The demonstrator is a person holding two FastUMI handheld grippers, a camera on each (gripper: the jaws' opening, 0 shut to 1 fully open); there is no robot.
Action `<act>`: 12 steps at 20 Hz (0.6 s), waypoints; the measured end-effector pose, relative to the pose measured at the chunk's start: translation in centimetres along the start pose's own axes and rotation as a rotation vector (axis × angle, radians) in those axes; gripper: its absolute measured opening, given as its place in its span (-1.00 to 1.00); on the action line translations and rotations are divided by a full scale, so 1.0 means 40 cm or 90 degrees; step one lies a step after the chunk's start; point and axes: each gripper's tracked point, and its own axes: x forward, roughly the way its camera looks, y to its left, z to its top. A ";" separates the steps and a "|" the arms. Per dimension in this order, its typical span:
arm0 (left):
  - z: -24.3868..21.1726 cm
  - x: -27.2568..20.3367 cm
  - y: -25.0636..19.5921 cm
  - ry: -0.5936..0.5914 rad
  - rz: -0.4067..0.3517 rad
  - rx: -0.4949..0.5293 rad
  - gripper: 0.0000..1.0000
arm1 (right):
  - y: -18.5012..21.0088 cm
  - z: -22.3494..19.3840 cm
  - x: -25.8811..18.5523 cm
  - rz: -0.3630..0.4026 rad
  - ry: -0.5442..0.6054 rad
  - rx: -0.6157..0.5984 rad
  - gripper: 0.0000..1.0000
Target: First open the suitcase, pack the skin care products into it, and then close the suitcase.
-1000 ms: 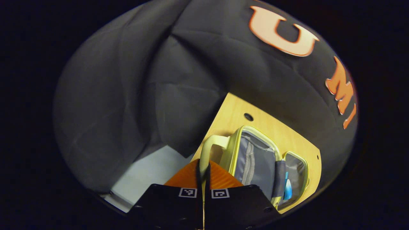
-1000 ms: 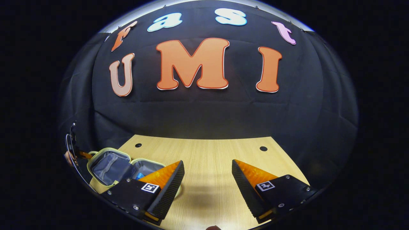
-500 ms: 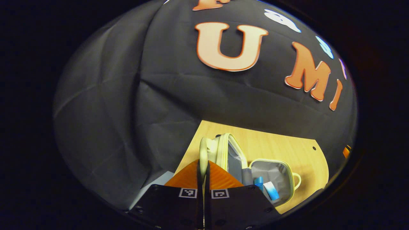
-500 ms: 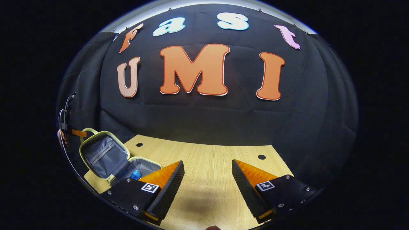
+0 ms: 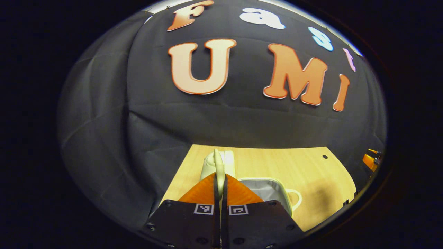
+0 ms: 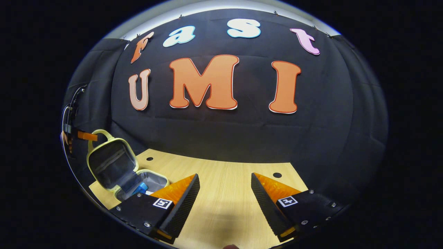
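A small pale yellow-green suitcase with grey lining stands on the wooden table's left end, its lid raised about upright over the base. A blue skin care item lies in the base. My left gripper is shut on the lid's handle, seen edge-on just above the fingers; the open base lies to its right. In the right gripper view the left gripper holds that handle at the far left. My right gripper hangs open over the table's middle, holding nothing.
The light wooden table has small round holes near its back edge. Black cloth walls rise close behind and to both sides. The table's left edge drops off just beyond the suitcase.
My left gripper has swung the lid up by its handle, from lying open and flat to about upright. The right gripper has stayed open over the table.
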 end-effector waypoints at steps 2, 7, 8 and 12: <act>-0.001 0.005 -0.098 0.000 -0.026 0.022 -0.97 | -0.028 -0.007 -0.007 -0.002 -0.002 -0.003 0.90; -0.052 0.046 -0.332 0.018 -0.095 0.040 -0.96 | -0.101 -0.026 -0.026 -0.008 -0.003 0.011 1.00; -0.068 0.054 -0.372 0.026 -0.107 0.040 -0.96 | -0.120 -0.034 -0.029 -0.010 -0.003 0.013 1.00; -0.150 0.109 -0.508 0.060 -0.139 0.055 -0.97 | -0.172 -0.065 -0.025 -0.015 0.005 0.013 0.90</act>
